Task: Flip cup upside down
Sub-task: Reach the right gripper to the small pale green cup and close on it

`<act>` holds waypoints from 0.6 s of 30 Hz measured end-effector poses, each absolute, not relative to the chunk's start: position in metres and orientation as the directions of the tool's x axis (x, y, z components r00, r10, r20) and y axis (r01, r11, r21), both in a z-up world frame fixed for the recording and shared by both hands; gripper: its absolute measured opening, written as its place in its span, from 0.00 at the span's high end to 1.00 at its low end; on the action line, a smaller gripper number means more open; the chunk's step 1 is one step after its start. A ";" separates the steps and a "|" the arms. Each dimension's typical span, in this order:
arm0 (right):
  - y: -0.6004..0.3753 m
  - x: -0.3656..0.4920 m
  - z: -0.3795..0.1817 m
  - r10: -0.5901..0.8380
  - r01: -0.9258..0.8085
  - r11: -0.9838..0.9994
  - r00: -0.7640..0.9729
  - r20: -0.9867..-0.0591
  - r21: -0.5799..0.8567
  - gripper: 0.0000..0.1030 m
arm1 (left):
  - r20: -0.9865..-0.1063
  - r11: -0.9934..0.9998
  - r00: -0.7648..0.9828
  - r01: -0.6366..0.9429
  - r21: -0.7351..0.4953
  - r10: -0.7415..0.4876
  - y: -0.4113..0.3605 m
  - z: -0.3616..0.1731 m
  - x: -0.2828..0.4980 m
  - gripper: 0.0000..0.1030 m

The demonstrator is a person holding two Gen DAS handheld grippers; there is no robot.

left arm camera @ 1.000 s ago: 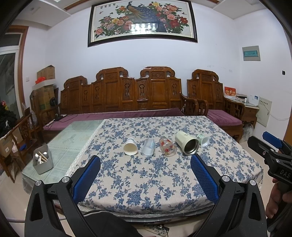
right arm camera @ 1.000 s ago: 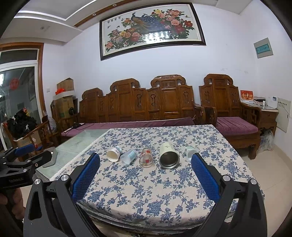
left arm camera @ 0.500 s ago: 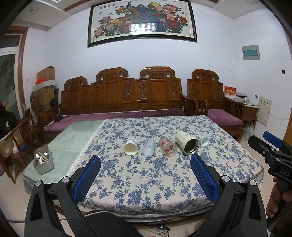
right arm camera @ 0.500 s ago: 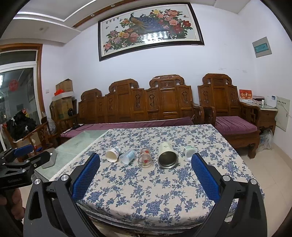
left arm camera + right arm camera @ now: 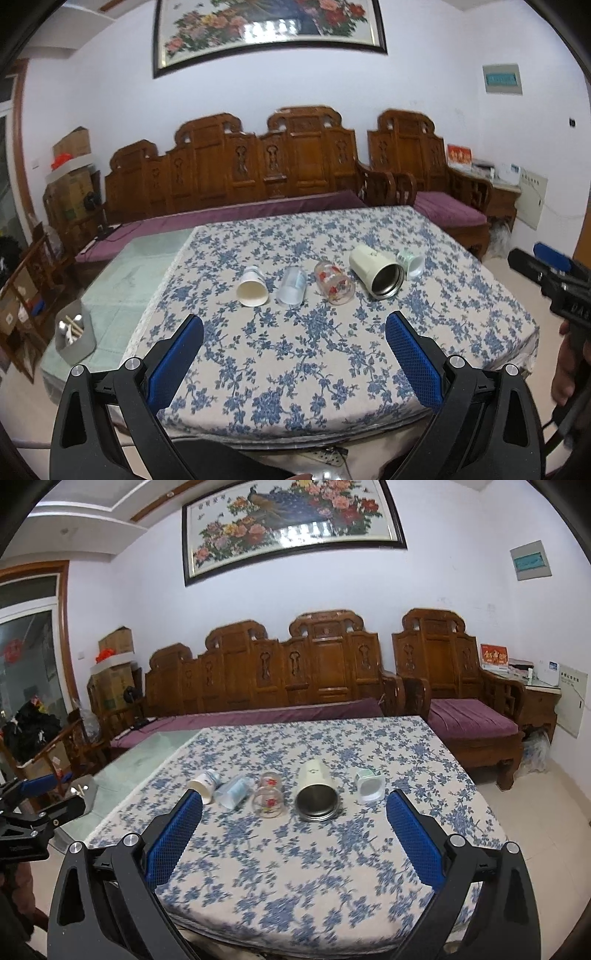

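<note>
**A:** What lay on the desk (image 5: 332, 369), reading left to right?

**B:** Five cups in a row across the middle of the blue-flowered cloth, all on their sides with mouths toward the cameras. First a white paper cup (image 5: 252, 287), cream inside and holding nothing. Just beside it was a clear plastic cup (image 5: 292, 286) with a pale blue tint, then a glass tumbler (image 5: 334, 283) printed with red flowers.

**A:** And further right?

**B:** A cream insulated mug (image 5: 376, 271), the largest of the five, its dark metal interior showing nothing in it. Close at its right sat a small white cup (image 5: 412, 261) with green print (whether the two touched, I could not tell). From the right wrist view it looked squarish at the mouth.

**A:** Any other containers?

**B:** A grey bin (image 5: 75, 336) stood on the pale green glass surface off the left end of the cloth, with pale sticks and some metal pieces inside, too small to name.

**A:** The grippers?

**B:** The left gripper (image 5: 293, 356) hovered over the near part of the desk with its blue pads spread wide and nothing between them. The right gripper (image 5: 294, 836) was the same, wide apart and empty, well short of the cups.
</note>
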State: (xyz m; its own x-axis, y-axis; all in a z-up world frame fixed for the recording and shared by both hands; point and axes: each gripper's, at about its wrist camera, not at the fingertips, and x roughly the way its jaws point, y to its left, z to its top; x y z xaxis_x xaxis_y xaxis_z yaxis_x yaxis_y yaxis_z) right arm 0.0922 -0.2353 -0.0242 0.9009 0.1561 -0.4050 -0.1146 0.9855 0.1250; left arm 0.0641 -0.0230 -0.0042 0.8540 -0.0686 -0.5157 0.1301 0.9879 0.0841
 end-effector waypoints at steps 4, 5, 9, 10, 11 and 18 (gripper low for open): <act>-0.253 0.133 -0.029 0.155 -0.103 0.985 0.872 -0.464 0.135 0.11 | -0.579 0.980 0.810 0.179 0.089 -0.095 -0.034 -0.012 0.104 0.08; -0.259 0.147 -0.031 0.156 -0.101 0.985 0.862 -0.482 0.138 0.11 | -0.592 0.978 0.800 0.189 0.087 -0.102 -0.036 -0.014 0.113 0.08; -0.276 0.196 -0.044 0.157 -0.095 0.986 0.823 -0.546 0.140 0.12 | -0.629 0.971 0.770 0.220 0.098 -0.111 -0.046 -0.024 0.146 0.08; -0.280 0.209 -0.049 0.158 -0.092 0.985 0.810 -0.565 0.143 0.13 | -0.640 0.969 0.760 0.227 0.101 -0.112 -0.049 -0.028 0.156 0.08; -0.282 0.218 -0.053 0.158 -0.090 0.985 0.801 -0.578 0.146 0.14 | -0.649 0.967 0.752 0.233 0.100 -0.114 -0.051 -0.031 0.164 0.08; -0.307 0.302 -0.090 0.165 -0.072 0.984 0.698 -0.697 0.161 0.20 | -0.712 0.958 0.688 0.275 0.080 -0.138 -0.063 -0.064 0.228 0.08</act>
State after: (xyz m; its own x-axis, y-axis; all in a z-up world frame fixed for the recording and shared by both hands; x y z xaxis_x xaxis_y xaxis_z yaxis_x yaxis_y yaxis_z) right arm 0.3020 -0.3066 -0.0898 0.6981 0.1649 -0.6967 -0.0717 0.9843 0.1612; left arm 0.2277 -0.0630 -0.0644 0.6882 -0.1384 -0.7122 0.2750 0.9581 0.0796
